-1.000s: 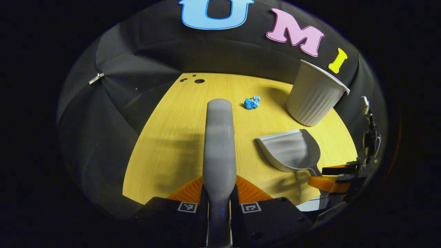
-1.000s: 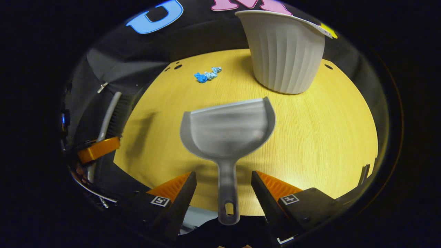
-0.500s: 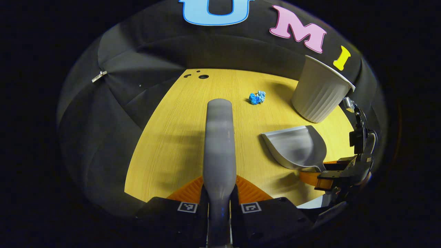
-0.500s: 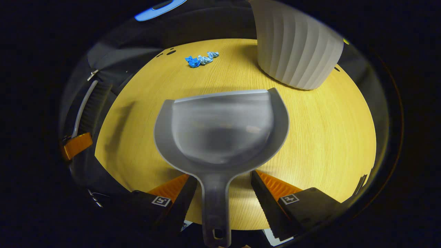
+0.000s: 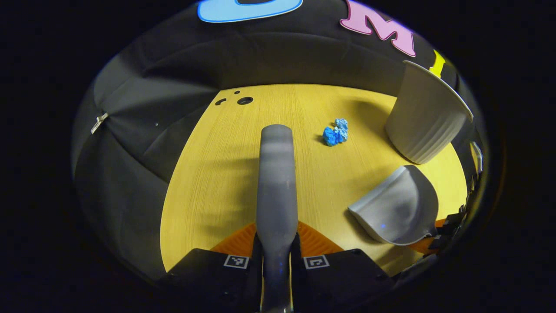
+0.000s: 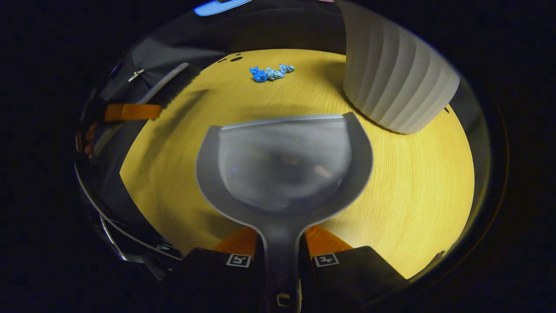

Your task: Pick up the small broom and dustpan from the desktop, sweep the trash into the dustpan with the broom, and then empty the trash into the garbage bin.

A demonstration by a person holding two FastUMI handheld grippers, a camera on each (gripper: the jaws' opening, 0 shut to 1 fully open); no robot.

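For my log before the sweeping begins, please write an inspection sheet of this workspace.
Surface: wooden desktop, three holes at far edge.
Job's things: broom in left claw; dustpan handle in right claw; blue crumpled trash on the desktop; ribbed garbage bin upright.
Clutter: nothing seen.
Grippers: both claws shut on handles.
Cables: thin cable by left claw.
Surroundings: black cloth wall.

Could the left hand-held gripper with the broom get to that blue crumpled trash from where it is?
Probably yes. The left hand-held gripper grips the broom, and bare desktop lies between it and the blue trash; the bin and dustpan stand off to the side.
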